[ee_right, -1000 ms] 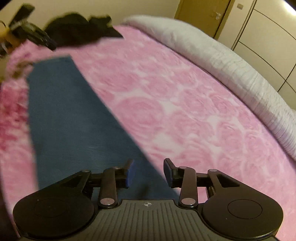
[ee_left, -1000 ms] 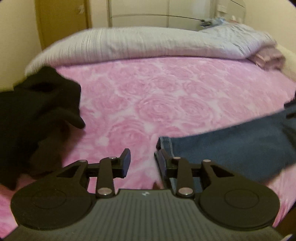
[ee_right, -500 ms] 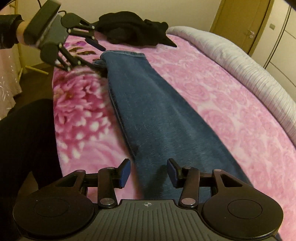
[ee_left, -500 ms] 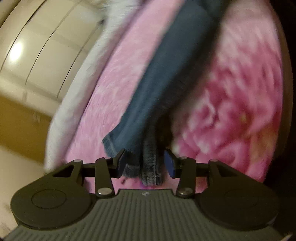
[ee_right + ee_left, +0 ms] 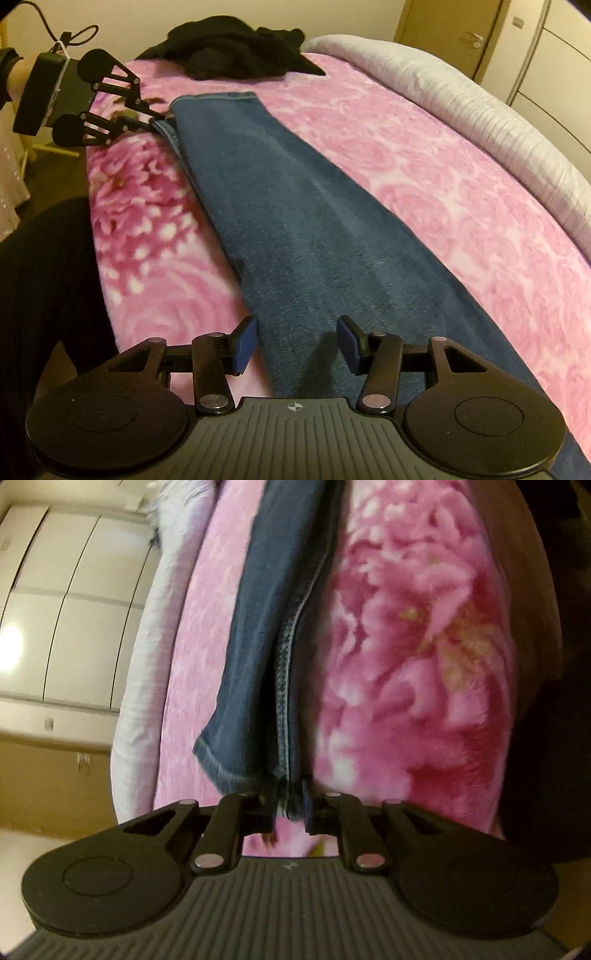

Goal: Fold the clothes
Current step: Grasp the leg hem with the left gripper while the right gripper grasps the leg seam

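On the left, the left tongs (image 5: 157, 120) are closing, and their pads pinch the seam at the hem corner of the jeans (image 5: 314, 236). The jeans lie flat and long on the pink blanket (image 5: 424, 155) of the bed, near its edge. A black heap of clothes (image 5: 236, 50) sits at the far end, past the hem. A grey cover (image 5: 480, 110) runs along the right side. Down in front, the right tongs (image 5: 297, 345) are opening just above the jeans and hold nothing.
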`<control>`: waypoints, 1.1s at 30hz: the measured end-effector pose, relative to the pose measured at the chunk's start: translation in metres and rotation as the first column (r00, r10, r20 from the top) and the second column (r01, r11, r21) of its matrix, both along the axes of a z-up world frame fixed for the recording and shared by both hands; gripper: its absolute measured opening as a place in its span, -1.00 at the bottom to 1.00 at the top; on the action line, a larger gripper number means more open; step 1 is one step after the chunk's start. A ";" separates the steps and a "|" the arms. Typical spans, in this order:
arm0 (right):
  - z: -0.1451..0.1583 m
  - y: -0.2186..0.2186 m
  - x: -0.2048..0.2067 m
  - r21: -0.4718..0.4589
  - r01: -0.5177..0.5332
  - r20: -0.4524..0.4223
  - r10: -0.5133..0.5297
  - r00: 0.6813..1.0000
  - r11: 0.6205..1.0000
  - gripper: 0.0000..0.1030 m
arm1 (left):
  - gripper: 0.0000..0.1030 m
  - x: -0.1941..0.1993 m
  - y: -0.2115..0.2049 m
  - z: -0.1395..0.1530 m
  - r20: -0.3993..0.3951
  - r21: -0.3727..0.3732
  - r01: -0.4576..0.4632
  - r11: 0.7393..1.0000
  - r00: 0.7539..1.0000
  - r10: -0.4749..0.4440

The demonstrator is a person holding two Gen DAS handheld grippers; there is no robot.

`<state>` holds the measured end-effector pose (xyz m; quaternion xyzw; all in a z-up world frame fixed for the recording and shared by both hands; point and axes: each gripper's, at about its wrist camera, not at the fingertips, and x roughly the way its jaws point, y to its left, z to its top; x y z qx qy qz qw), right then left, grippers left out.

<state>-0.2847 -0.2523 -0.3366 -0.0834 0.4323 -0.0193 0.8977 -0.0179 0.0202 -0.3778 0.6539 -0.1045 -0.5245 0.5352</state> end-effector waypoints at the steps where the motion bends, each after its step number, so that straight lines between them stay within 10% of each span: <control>1: 0.000 0.002 -0.002 -0.012 -0.008 -0.002 0.008 1.000 1.000 -0.02 | -0.78 0.002 0.002 0.007 -0.050 0.002 -0.027 1.000 0.998 0.027; 5: -0.001 0.001 -0.010 -0.012 0.007 0.015 -0.007 1.000 1.000 -0.02 | -0.43 0.013 0.008 0.040 -0.245 -0.048 -0.118 0.992 0.964 0.103; 10: -0.011 0.011 -0.020 -0.097 -0.022 -0.041 0.018 0.999 0.995 -0.02 | -0.34 -0.005 -0.011 0.049 -0.214 -0.110 -0.055 0.992 0.976 0.031; 22: -0.016 0.009 -0.056 -0.211 -0.030 -0.083 0.012 0.996 0.977 -0.12 | -0.57 0.024 -0.072 0.058 -0.352 -0.015 -0.047 0.999 0.935 0.039; 25: -0.007 -0.002 -0.055 -0.119 0.010 -0.050 -0.016 0.999 0.993 -0.57 | -0.69 0.030 -0.073 0.068 -0.348 -0.024 -0.057 0.998 0.936 0.045; 33: 0.017 -0.040 -0.079 0.170 0.235 0.108 -0.256 0.961 0.957 -0.60 | -0.82 0.026 -0.066 0.057 -0.274 -0.009 -0.071 0.997 0.960 0.066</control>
